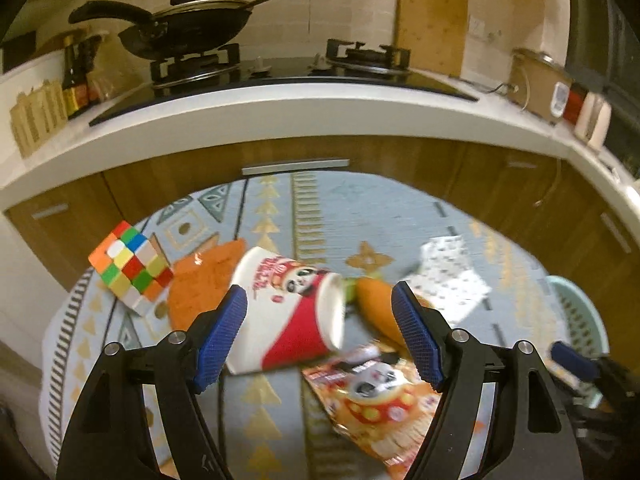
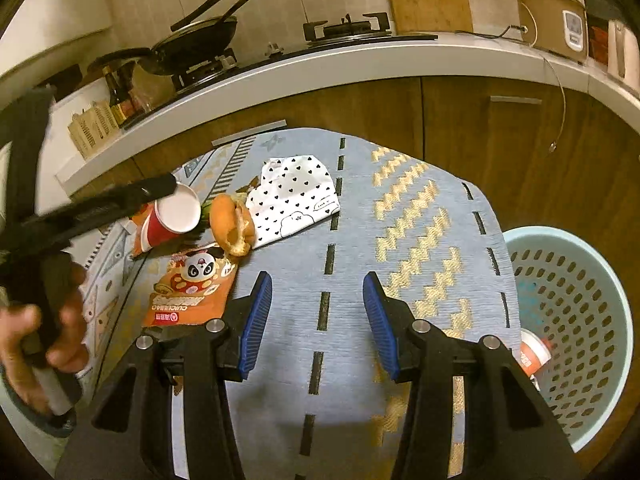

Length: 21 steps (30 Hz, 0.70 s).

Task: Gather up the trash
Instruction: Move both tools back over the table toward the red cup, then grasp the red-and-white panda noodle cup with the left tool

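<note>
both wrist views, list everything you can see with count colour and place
paper cup: 1, red and white, on its side on the mat between the left gripper's fingers, not clamped
snack packet: 1, orange, flat on the mat in front of the cup
bun: 1, golden brown, between cup and cloth
cloth: 1, white with black hearts, beside the bun
puzzle cube: 1, multicoloured, left on the mat
mat: 1, pale blue and gold
basket: 1, light blue, off the mat's right edge, some litter inside
wok: 1, black, on the stove
rice cooker: 1, tan, on the counter
left gripper: open
right gripper: open, nothing between the fingers
hand: 1, holding the left gripper
</note>
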{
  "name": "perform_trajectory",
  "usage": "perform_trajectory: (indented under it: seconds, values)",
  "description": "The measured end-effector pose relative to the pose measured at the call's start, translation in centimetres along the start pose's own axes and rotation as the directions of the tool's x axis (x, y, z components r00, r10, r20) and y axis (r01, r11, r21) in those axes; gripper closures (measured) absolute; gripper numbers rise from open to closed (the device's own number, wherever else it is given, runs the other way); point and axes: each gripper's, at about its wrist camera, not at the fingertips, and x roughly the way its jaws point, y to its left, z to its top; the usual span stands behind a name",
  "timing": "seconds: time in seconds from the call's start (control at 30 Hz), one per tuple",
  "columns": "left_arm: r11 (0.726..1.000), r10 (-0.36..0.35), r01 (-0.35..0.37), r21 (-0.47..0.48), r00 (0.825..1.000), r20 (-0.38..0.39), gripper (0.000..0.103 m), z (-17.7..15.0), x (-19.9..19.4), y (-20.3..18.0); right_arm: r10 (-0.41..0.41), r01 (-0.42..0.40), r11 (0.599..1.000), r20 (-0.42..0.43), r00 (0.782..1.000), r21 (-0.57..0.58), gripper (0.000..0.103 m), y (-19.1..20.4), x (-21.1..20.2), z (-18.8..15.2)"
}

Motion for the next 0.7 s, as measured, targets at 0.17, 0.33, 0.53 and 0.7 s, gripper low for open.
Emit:
perform_trajectory:
  seconds: [0.17, 0.33, 0.53, 0.7]
  values:
    - [0.999, 0.039, -0.039, 0.011, 0.999, -0.026, 0.039, -0.7, 1.2, 0.9, -0.012, 0.012, 1.000, -0.015, 1.000, -0.022, 0.059, 0.4, 0.4, -0.2]
    - [1.000, 0.009, -0.010, -0.005, 0.998, -0.060, 0.059, -2.2, 0.5, 3.0, -0.037, 0.036, 0.998, -0.005, 0.999, -0.057, 0.059, 1.0, 0.3, -0.4]
    - [1.000, 0.010, -0.012, -0.026, 0.997, -0.074, 0.058, -4.9, -1.4, 6.2, -0.027, 0.026, 0.998, -0.013, 1.000, -0.053, 0.059, 0.9, 0.5, -0.2]
    - [0.997, 0.003, -0.009, -0.078, 0.997, -0.078, 0.058, -6.8, -3.5, 9.6, -0.034, 0.033, 0.997, -0.010, 0.999, -0.075, 0.059, 1.4, 0.4, -0.3]
